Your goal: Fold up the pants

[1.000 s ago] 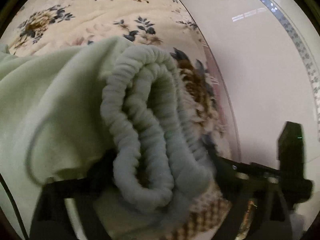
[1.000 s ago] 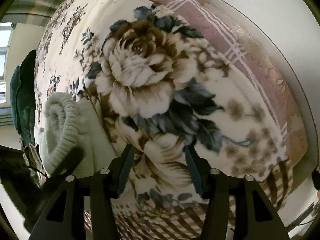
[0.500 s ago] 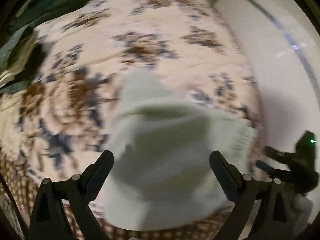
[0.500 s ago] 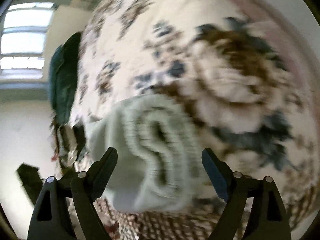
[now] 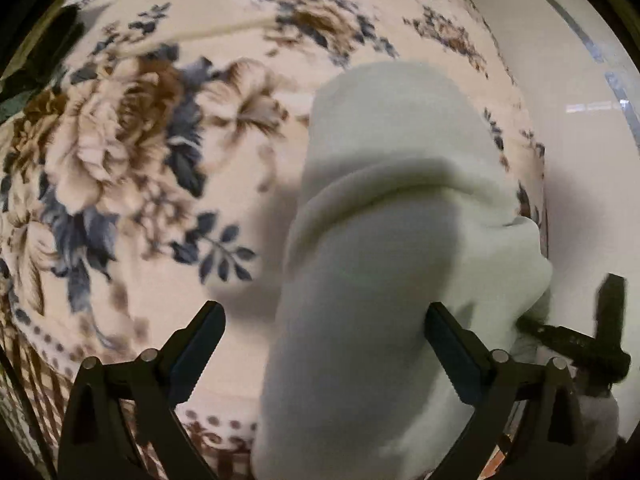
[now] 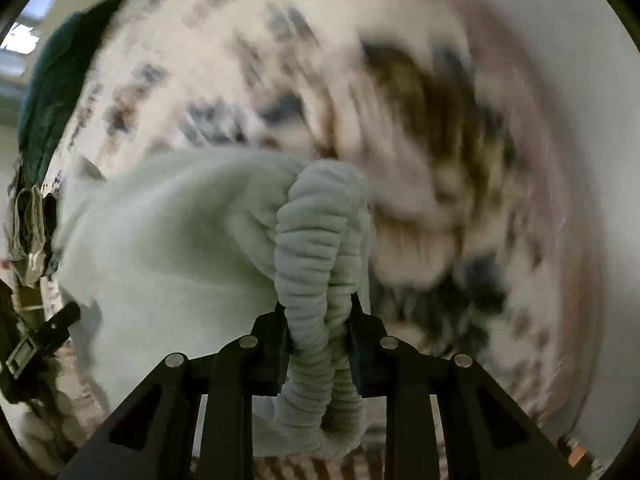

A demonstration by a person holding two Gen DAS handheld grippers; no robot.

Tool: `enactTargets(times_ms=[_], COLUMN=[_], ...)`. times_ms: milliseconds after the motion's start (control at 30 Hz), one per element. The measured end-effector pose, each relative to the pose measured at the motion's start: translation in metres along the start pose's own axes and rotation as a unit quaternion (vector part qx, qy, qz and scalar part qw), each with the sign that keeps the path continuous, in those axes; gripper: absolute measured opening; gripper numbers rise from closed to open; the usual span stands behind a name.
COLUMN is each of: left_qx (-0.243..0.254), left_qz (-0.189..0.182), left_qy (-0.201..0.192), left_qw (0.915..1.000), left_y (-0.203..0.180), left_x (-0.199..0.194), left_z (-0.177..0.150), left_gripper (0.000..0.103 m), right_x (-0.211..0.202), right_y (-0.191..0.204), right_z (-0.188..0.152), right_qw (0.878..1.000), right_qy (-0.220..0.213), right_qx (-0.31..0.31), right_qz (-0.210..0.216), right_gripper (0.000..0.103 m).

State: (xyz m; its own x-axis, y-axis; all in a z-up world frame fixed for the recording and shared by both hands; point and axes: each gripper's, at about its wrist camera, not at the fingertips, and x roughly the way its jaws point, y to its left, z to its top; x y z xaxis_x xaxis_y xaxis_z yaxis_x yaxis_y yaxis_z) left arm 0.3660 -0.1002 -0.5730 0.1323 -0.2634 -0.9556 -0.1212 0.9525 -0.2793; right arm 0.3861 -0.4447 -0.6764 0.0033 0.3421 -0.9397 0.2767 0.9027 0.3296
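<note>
Two grippers are at work over the flowered blanket (image 5: 132, 152), and we see each through its own camera. The right gripper (image 6: 320, 320) has just been closing, and its jaws now stand narrow, pinching the ribbed waistband (image 6: 320, 240) of the pale green pants (image 6: 172, 232); the doubled band rises between the two pads and loops out below them. The rest of the garment bunches to the left in that view, lying on the blanket, though motion blur smears much of the background. The left gripper (image 5: 324, 344) stands wide, its pads well apart. The folded pants (image 5: 392, 240) fill the right half of the gap, and cloth lies against the right-hand finger (image 5: 448, 344), while the left-hand finger (image 5: 200, 340) is clear over bare blanket. We see no pinch there. Dark green fabric (image 6: 52, 80) lies at the blanket's far edge.
</note>
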Motion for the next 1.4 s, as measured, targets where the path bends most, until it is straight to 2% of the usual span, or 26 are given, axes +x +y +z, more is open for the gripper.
enactTargets(times_ms=[67, 167, 200, 233, 300, 400, 467, 533, 667, 733, 767, 800, 833, 933, 967, 1033, 1067, 1133, 1167, 1200, 1233, 1267, 1300, 1333, 1367, 1400], left_qx=[0.002, -0.003, -0.004, -0.006, -0.019, -0.047, -0.059, -0.062, -0.078, -0.091, -0.084, -0.072, -0.061, -0.083, -0.105, -0.183, -0.236, -0.294, -0.317, -0.314, -0.301, -0.275, -0.246, -0.226, -0.204, -0.175], left_qz=[0.005, 0.0, 0.001, -0.003, -0.02, -0.058, -0.076, -0.099, -0.121, -0.134, -0.131, -0.13, -0.127, -0.147, -0.167, -0.203, -0.225, -0.261, -0.292, -0.296, -0.297, -0.295, -0.276, -0.259, -0.247, -0.236], left_qy=[0.008, 0.005, 0.005, 0.004, -0.007, -0.024, -0.015, 0.003, 0.092, 0.097, 0.098, 0.098, 0.095, 0.102, 0.109, 0.12, 0.12, 0.116, 0.119, 0.117, 0.11, 0.095, 0.076, 0.051, 0.016, -0.021], left_qw=[1.0, 1.0, 1.0, 1.0, 0.9996, 0.9969, 0.9953, 0.9932, 0.9852, 0.9821, 0.9829, 0.9842, 0.9854, 0.9803, 0.9743, 0.9545, 0.9377, 0.9121, 0.8946, 0.8945, 0.8995, 0.9102, 0.926, 0.9378, 0.9471, 0.9557], left_y=[-0.003, -0.002, -0.002, -0.002, -0.001, 0.003, 0.004, 0.003, 0.001, 0.005, 0.004, 0.002, 0.002, 0.017, 0.027, 0.057, 0.076, 0.097, 0.104, 0.103, 0.101, 0.096, 0.091, 0.088, 0.083, 0.077], left_x=[0.003, -0.001, -0.004, -0.007, -0.018, -0.032, -0.029, -0.015, 0.048, 0.068, 0.071, 0.073, 0.074, 0.081, 0.086, 0.102, 0.112, 0.12, 0.122, 0.116, 0.109, 0.094, 0.074, 0.055, 0.032, 0.006], left_z=[-0.001, 0.0, 0.002, 0.003, 0.011, 0.04, 0.071, 0.098, 0.143, 0.158, 0.16, 0.163, 0.165, 0.168, 0.17, 0.172, 0.17, 0.162, 0.155, 0.151, 0.148, 0.145, 0.14, 0.133, 0.125, 0.114], left_gripper=[0.102, 0.102, 0.102, 0.102, 0.102, 0.102, 0.102, 0.102, 0.1, 0.09, 0.078, 0.069, 0.067, 0.06, 0.058, 0.055, 0.054, 0.05, 0.05, 0.052, 0.053, 0.058, 0.063, 0.064, 0.073, 0.089], right_x=[0.014, -0.003, -0.008, -0.011, 0.0, 0.027, 0.035, 0.022, 0.0, 0.003, 0.008, 0.015, 0.019, 0.033, 0.036, 0.043, 0.044, 0.047, 0.046, 0.041, 0.035, 0.029, 0.017, 0.006, -0.006, -0.021], right_y=[-0.015, -0.019, -0.02, -0.019, -0.015, -0.021, -0.031, -0.033, -0.015, -0.008, -0.004, 0.002, 0.004, 0.005, 0.004, -0.002, -0.007, -0.009, -0.008, -0.004, 0.001, 0.009, 0.02, 0.028, 0.038, 0.055], right_z=[0.001, -0.006, -0.008, -0.014, -0.027, -0.048, -0.055, -0.055, -0.044, -0.039, -0.038, -0.035, -0.035, -0.033, -0.032, -0.034, -0.035, -0.036, -0.035, -0.033, -0.031, -0.025, -0.02, -0.018, -0.015, -0.01], right_qw=[0.997, 0.993, 0.992, 0.99, 0.992, 0.994, 0.989, 0.986, 0.988, 0.988, 0.99, 0.992, 0.994, 0.993, 0.993, 0.991, 0.99, 0.987, 0.987, 0.987, 0.988, 0.99, 0.992, 0.994, 0.996, 0.998], right_qy=[0.033, 0.01, 0.003, -0.001, 0.031, 0.076, 0.086, 0.067, 0.036, 0.045, 0.05, 0.054, 0.058, 0.059, 0.059, 0.059, 0.06, 0.075, 0.08, 0.086, 0.091, 0.092, 0.086, 0.079, 0.069, 0.055], right_qx=[0.049, 0.083, 0.088, 0.094, 0.084, 0.075, 0.117, 0.145, 0.132, 0.126, 0.114, 0.098, 0.09, 0.095, 0.1, 0.117, 0.123, 0.134, 0.135, 0.129, 0.12, 0.108, 0.088, 0.073, 0.057, 0.033], right_qz=[0.045, 0.085, 0.092, 0.101, 0.09, -0.033, -0.003, 0.039, 0.074, 0.075, 0.068, 0.05, 0.036, 0.029, 0.028, 0.039, 0.044, 0.049, 0.045, 0.035, 0.027, 0.026, 0.022, 0.015, 0.01, 0.014], right_gripper=[0.04, 0.064, 0.078, 0.082, 0.081, 0.08, 0.08, 0.08, 0.08, 0.08, 0.079, 0.068, 0.058, 0.055, 0.055, 0.055, 0.055, 0.055, 0.055, 0.056, 0.056, 0.057, 0.062, 0.067, 0.069, 0.073])
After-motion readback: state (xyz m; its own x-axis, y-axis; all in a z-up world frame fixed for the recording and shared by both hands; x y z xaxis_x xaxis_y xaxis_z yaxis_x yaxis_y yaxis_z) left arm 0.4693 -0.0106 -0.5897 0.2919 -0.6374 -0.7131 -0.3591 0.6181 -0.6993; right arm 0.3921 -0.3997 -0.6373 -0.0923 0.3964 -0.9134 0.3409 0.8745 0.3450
